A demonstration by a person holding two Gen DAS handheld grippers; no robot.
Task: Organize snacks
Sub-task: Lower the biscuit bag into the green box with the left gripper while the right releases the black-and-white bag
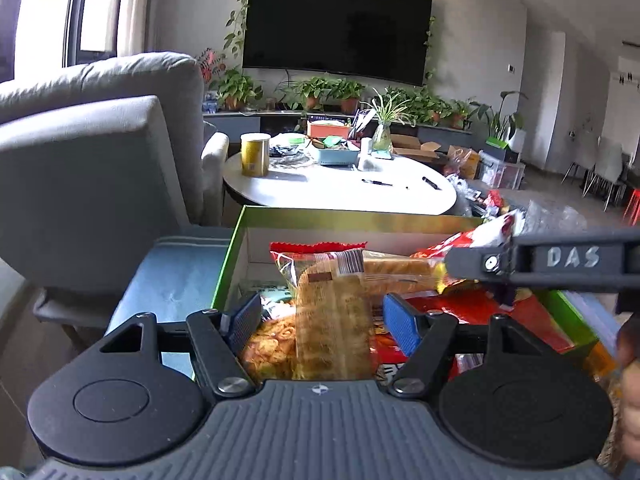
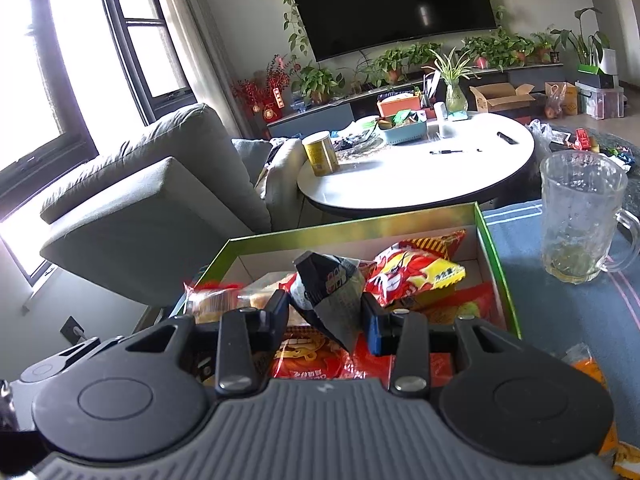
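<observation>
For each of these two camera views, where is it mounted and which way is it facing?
Left wrist: sits on the left gripper, looking forward over the green box at a clear bread packet between its fingers; the right gripper's arm crosses in at the right.
Right wrist: sits on the right gripper, looking over the same box; its fingers clamp a black packet.
Shared: box, round white table, wall TV.

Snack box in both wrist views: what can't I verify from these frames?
- Near end of the green box: hidden in both views by the gripper bodies.
- Left gripper: the clear-wrapped pastry pack stands between its fingers, but pad contact is unclear.
- Box floor: covered by piled packets.
- Black snack packet in the right gripper: print too small to read.
- Red-edged packet, right wrist view: blurred.
</observation>
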